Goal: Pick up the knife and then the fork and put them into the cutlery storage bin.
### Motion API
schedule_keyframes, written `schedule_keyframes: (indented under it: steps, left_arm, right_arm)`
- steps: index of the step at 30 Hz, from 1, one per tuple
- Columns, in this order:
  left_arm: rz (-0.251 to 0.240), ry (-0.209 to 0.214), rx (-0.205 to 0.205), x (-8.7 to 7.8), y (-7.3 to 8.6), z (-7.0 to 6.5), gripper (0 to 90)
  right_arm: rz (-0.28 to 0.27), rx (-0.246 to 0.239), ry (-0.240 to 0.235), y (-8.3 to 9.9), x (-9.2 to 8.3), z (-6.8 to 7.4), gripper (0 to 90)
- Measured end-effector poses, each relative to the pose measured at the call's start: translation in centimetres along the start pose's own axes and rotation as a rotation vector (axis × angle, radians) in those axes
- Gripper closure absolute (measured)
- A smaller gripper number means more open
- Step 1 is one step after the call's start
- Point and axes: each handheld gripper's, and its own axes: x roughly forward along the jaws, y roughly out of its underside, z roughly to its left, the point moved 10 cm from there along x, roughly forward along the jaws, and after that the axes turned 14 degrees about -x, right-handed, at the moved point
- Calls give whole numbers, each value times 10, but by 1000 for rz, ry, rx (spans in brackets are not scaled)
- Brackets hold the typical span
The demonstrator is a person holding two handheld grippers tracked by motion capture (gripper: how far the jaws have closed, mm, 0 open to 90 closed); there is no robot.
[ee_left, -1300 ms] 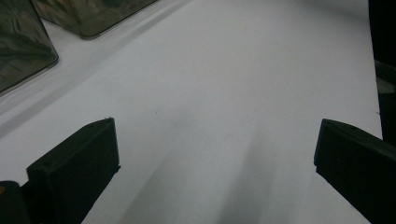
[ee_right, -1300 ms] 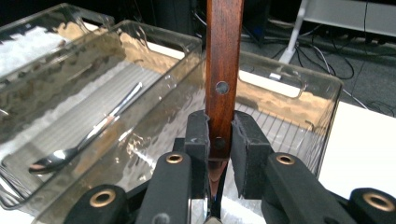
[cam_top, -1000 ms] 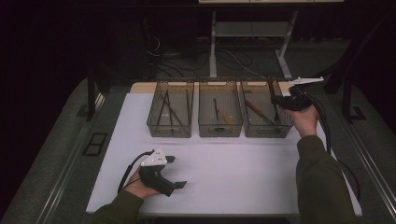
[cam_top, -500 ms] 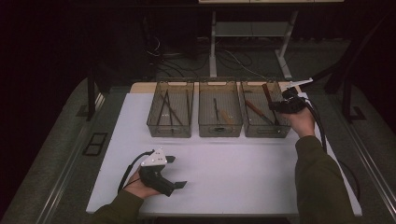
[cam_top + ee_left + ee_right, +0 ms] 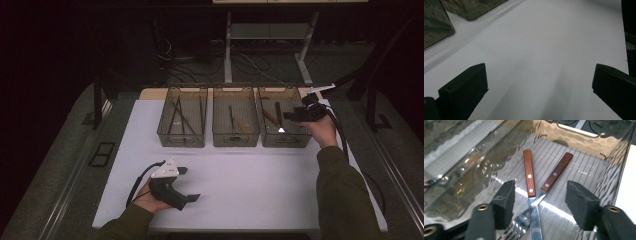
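Note:
My right gripper [image 5: 290, 117] hangs over the right clear bin [image 5: 286, 142], tilted down into it. In the right gripper view the right gripper [image 5: 541, 188] is open; its jaws have just been opening and nothing is pinched between them. Below them, on the ribbed bin floor, a wooden-handled knife [image 5: 528, 173] and a wooden-handled fork [image 5: 556, 171] lie crossed. My left gripper [image 5: 190, 184] rests near the table's front left, open, held in the left hand. In the left gripper view its jaws [image 5: 539, 77] stand wide apart over bare white table.
Three clear bins stand in a row at the back of the white table [image 5: 260, 190]. The left bin [image 5: 181, 141] holds several dark utensils, and the middle bin [image 5: 235, 142] holds a couple. Cables trail from both grippers. Dark floor and table legs lie beyond.
The right hand has shifted slightly left and down over the right bin. The left hand and its gripper have stayed put.

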Motion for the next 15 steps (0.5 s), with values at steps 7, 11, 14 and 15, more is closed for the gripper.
schedule_keyframes:
  steps: [7, 11, 14, 15]
  left_arm:
    - [-1, -3, -4, 1, -1, 2, 0]
    - [4, -6, -6, 2, 0, 3, 0]
    - [5, -4, 1, 3, -1, 4, 0]
    - [6, -4, 2, 4, -1, 4, 0]
  right_arm:
    - [-44, 19, -19, -7, -10, 5, 265]
    - [-71, 36, -37, -10, -16, 6, 194]
    - [-56, 15, -1, -10, -18, 7, 144]
    - [-50, 1, 14, -9, -19, 8, 142]
